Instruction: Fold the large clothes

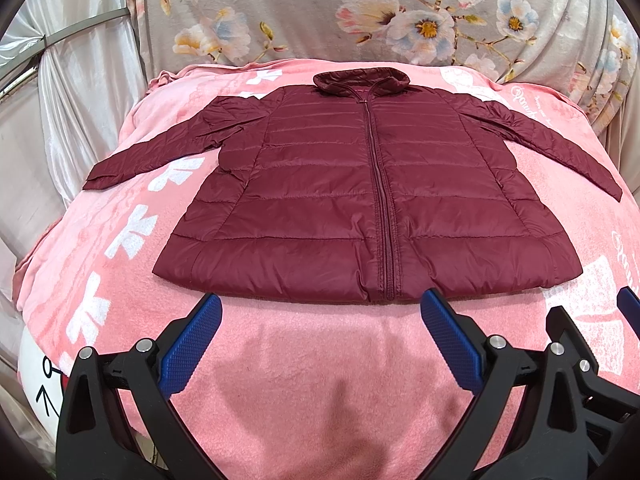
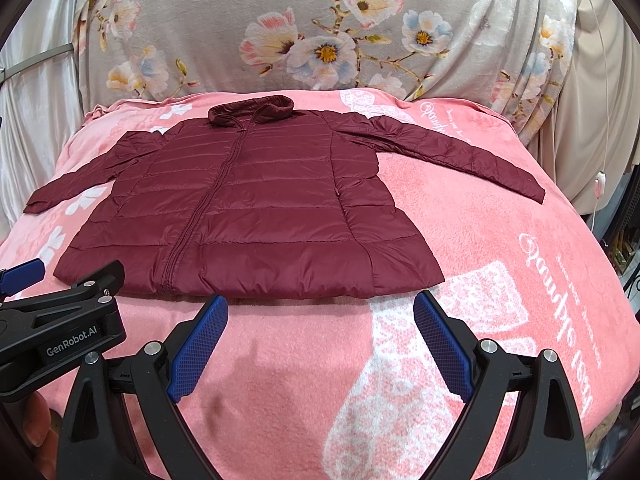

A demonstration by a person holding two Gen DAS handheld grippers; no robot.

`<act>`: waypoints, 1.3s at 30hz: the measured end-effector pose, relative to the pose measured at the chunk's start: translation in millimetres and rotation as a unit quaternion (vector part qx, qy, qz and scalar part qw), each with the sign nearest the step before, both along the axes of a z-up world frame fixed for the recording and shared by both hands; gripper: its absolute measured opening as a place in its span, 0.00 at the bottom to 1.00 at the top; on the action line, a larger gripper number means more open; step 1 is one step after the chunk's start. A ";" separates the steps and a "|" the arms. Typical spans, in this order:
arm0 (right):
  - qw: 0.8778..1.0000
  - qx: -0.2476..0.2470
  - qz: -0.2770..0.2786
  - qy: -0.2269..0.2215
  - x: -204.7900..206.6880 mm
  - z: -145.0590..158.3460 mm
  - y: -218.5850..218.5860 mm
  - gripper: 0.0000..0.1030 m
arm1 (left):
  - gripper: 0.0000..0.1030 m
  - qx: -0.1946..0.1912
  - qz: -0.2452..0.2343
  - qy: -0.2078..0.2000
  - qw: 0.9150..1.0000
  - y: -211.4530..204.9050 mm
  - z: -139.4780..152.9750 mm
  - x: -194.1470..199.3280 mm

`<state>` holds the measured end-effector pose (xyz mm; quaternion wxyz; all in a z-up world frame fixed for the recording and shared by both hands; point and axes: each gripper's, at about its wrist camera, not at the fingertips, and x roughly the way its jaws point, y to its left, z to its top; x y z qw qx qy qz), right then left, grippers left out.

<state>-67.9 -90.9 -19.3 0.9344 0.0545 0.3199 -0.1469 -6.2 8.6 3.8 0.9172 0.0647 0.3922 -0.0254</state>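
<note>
A pink fleece blanket with white bow and script prints (image 1: 320, 380) covers the whole surface beneath both claws, and a grey floral cloth (image 2: 280, 20) hangs behind it, far ahead of them. A dark red quilted puffer jacket (image 1: 320, 200) lies flat and zipped on the blanket, collar away, both sleeves spread out to the sides; its hem sits just ahead of the fingertips of both claws, not touching them. The left gripper (image 1: 320, 308), black with blue textured pads, hovers released, jaws wide apart and empty. The right gripper (image 2: 320, 308) stands just beside it, likewise spread open, holding nothing.
</note>
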 end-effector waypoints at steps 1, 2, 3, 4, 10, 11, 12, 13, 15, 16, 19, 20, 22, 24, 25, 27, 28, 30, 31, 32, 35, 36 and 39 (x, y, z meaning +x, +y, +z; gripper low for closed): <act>1.000 0.000 0.000 0.000 0.5 0.7 0.3 0.89 | 0.94 0.000 0.000 0.001 1.000 0.3 -0.2 0.1; 1.000 0.000 0.000 0.000 1.3 0.4 0.3 0.89 | 0.94 0.000 0.000 0.001 1.000 -0.6 -0.2 0.1; 1.000 0.001 0.001 0.002 2.1 1.5 0.5 0.89 | 0.94 0.000 0.000 0.002 1.000 -0.1 -0.8 0.6; 1.000 0.003 0.002 0.004 1.9 0.1 0.2 0.89 | 0.94 0.000 -0.001 0.003 1.000 0.3 -1.7 1.0; 1.000 0.024 -0.008 -0.002 11.3 -6.6 -37.8 0.89 | 0.95 -0.015 0.005 0.019 1.000 10.3 -11.2 19.5; 0.999 0.030 -0.019 -0.001 16.0 -7.8 -51.9 0.89 | 0.95 -0.017 0.009 0.021 1.000 12.4 -12.6 24.5; 0.999 0.038 -0.030 -0.001 21.5 -9.5 -66.6 0.89 | 0.95 -0.021 0.013 0.024 0.999 13.5 -15.7 31.7; 0.998 0.048 -0.048 -0.002 28.7 -9.9 -88.2 0.89 | 0.95 -0.026 0.017 0.026 0.999 16.0 -16.7 40.5; 0.994 0.059 -0.090 -0.005 40.2 -11.1 -135.8 0.89 | 0.95 -0.029 0.028 0.029 0.999 20.9 -17.7 53.2; 0.992 0.061 -0.110 -0.006 44.7 -11.9 -156.3 0.89 | 0.95 -0.031 0.034 0.030 0.999 24.2 -18.5 60.1; 0.982 0.087 -0.169 -0.020 56.8 -16.5 -235.1 0.89 | 0.95 -0.041 0.037 0.034 0.998 30.4 -20.3 79.3; 0.977 0.104 -0.182 -0.025 61.7 -19.5 -258.0 0.89 | 0.95 -0.043 0.040 0.037 0.998 31.6 -21.0 86.0; 0.967 0.146 -0.207 -0.028 73.5 -27.6 -303.3 0.89 | 0.95 -0.046 0.044 0.040 0.997 34.6 -24.0 99.1; 0.955 0.177 -0.236 -0.028 86.8 -38.7 -348.2 0.89 | 0.95 -0.045 0.048 0.038 0.997 36.9 -25.8 110.6; 0.951 0.182 -0.249 -0.024 93.2 -42.8 -362.1 0.89 | 0.95 -0.043 0.052 0.036 0.997 37.6 -26.8 116.8; 0.940 0.197 -0.279 -0.022 105.5 -53.6 -397.8 0.89 | 0.95 -0.041 0.058 0.033 0.997 39.2 -28.2 127.0; 0.936 0.204 -0.287 -0.024 108.8 -57.2 -408.1 0.89 | 0.95 -0.042 0.061 0.032 0.997 39.7 -29.2 131.4; 0.927 0.227 -0.299 -0.027 118.4 -67.3 -434.4 0.89 | 0.95 -0.045 0.065 0.030 0.996 41.1 -30.7 139.5; 0.923 0.236 -0.302 -0.031 122.2 -70.5 -444.3 0.89 | 0.95 -0.045 0.067 0.031 0.996 41.3 -31.8 143.5; 0.919 0.246 -0.307 -0.034 127.0 -74.9 -454.8 0.89 | 0.95 -0.045 0.070 0.032 0.996 41.3 -33.4 148.5; 0.906 0.270 -0.322 -0.042 138.0 -84.6 -478.7 0.88 | 0.95 -0.047 0.073 0.035 0.996 41.5 -37.1 160.4; 0.903 0.273 -0.329 -0.053 139.4 -85.2 -484.6 0.88 | 0.95 -0.047 0.074 0.035 0.996 41.0 -38.0 163.9; 0.901 0.266 -0.336 -0.070 145.9 -81.1 -492.6 0.74 | 0.95 -0.045 0.074 0.034 0.996 39.4 -39.3 171.6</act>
